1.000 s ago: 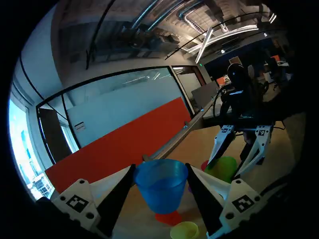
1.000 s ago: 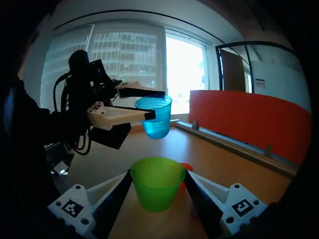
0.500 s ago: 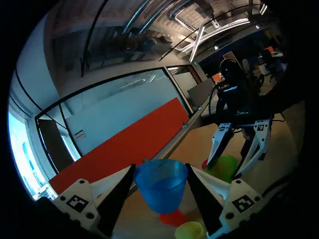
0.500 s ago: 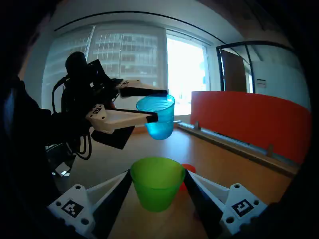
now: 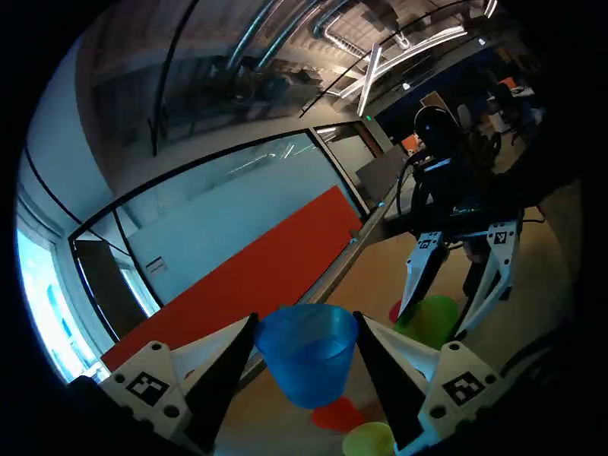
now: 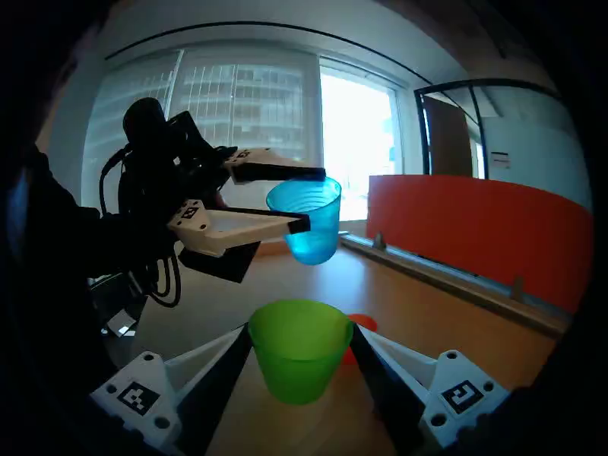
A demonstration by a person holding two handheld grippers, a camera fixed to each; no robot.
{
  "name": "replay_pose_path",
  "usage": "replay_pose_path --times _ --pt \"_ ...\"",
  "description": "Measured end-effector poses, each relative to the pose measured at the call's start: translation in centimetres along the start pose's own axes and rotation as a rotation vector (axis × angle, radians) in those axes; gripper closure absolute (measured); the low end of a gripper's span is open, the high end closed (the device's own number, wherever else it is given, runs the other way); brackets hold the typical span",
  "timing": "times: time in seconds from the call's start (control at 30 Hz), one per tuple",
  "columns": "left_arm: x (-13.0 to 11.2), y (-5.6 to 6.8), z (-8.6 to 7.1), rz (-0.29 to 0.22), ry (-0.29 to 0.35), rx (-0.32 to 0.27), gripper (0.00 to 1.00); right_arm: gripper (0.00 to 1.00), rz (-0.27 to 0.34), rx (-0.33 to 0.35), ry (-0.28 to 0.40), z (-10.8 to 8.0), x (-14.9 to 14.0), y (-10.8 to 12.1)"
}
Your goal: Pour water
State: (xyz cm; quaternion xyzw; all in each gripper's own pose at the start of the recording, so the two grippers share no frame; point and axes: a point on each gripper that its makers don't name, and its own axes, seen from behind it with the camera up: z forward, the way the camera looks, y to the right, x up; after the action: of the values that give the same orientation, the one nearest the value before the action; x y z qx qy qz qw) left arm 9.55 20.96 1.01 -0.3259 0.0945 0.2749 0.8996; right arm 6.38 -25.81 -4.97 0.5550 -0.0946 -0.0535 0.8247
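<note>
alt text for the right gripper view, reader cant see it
The right gripper grips a green cup in the foreground. Beyond and higher, the left gripper holds a blue cup over a wooden table, with bright windows and an orange panel behind.

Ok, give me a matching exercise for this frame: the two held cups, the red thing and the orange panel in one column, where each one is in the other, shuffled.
Things:
1. blue cup
2. green cup
3. red object
4. orange panel

Places:
A. between the fingers of the right gripper
B. standing upright behind the table
C. between the fingers of the left gripper, up in the air
D. lying on the table

Pairs: 1-C, 2-A, 3-D, 4-B.
</note>
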Motion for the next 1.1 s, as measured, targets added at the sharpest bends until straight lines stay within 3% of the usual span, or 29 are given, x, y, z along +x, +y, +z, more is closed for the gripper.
replay_pose_path --times 1.1 --pt "0.86 0.24 -0.31 0.062 0.009 0.0 0.1 0.06 -0.072 0.006 0.011 -0.06 0.03 -0.51"
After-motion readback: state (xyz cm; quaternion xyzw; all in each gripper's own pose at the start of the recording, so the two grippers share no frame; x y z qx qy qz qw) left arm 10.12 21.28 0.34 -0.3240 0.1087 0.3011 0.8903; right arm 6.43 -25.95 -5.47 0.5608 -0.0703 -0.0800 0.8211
